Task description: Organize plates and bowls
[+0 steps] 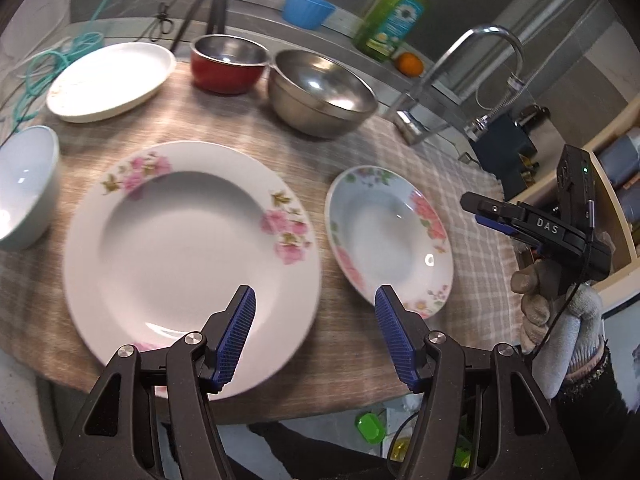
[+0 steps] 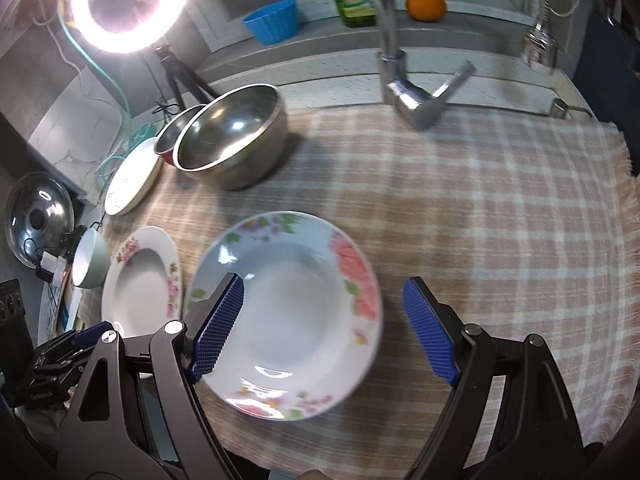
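Note:
A large pink-flowered plate (image 1: 192,248) (image 2: 140,280) and a smaller flowered plate (image 1: 384,236) (image 2: 304,308) lie side by side on the checked cloth. My left gripper (image 1: 315,294) hangs open above the gap between them, with nothing between its pads. My right gripper (image 2: 324,282) (image 1: 500,216) hovers open over the smaller plate without touching it. A white bowl (image 1: 24,188) (image 2: 90,264) stands left of the large plate. Behind are a plain white plate (image 1: 112,76) (image 2: 134,176), a red bowl (image 1: 226,64) (image 2: 172,136) and a steel bowl (image 1: 320,92) (image 2: 236,136).
A tap (image 2: 416,100) rises at the back of the cloth (image 2: 480,220). On the ledge behind stand a blue cup (image 2: 272,20), a green soap bottle (image 1: 392,20) and an orange (image 2: 426,5). A ring light (image 2: 128,0) and a pot lid (image 2: 38,216) are at the left.

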The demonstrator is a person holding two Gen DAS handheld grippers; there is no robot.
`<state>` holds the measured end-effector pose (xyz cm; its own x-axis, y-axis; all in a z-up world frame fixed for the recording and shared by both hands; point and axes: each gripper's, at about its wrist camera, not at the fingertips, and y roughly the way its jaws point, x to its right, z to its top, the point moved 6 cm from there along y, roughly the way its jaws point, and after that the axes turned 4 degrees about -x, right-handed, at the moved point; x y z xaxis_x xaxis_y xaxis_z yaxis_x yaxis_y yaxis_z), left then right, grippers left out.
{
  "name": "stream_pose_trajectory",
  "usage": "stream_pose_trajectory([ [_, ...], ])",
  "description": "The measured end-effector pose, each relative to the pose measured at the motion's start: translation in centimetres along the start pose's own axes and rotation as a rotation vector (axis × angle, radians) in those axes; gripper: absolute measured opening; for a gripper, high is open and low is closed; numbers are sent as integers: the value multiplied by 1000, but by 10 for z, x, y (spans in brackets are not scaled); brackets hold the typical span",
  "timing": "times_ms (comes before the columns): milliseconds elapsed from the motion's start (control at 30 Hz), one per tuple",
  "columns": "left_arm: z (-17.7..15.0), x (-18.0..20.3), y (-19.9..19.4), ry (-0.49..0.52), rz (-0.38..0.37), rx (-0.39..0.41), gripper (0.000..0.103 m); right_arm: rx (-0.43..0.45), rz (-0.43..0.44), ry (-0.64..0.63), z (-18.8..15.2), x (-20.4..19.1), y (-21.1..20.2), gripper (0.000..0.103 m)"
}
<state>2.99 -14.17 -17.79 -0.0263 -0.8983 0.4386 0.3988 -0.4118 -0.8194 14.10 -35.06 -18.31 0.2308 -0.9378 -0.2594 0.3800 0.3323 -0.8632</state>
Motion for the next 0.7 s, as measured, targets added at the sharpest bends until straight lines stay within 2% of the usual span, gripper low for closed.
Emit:
stream_pose_trajectory([
  [333, -12, 40, 36, -48, -61, -74, 62, -45, 52, 2, -1, 34, 10, 82],
  [400, -13, 41, 42, -83, -70, -87, 62, -63, 67, -18, 1, 36, 15, 72],
  [533, -13, 43, 50, -145, -87, -90, 60, -92, 85, -55, 3, 35, 22, 67],
  [600, -13, 44, 53, -159, -86, -87, 59, -110, 103, -77, 5, 33, 27, 61],
  [700, -13, 47, 57, -176, -82, -84, 59, -132, 116, -100, 7, 32, 34, 57],
])
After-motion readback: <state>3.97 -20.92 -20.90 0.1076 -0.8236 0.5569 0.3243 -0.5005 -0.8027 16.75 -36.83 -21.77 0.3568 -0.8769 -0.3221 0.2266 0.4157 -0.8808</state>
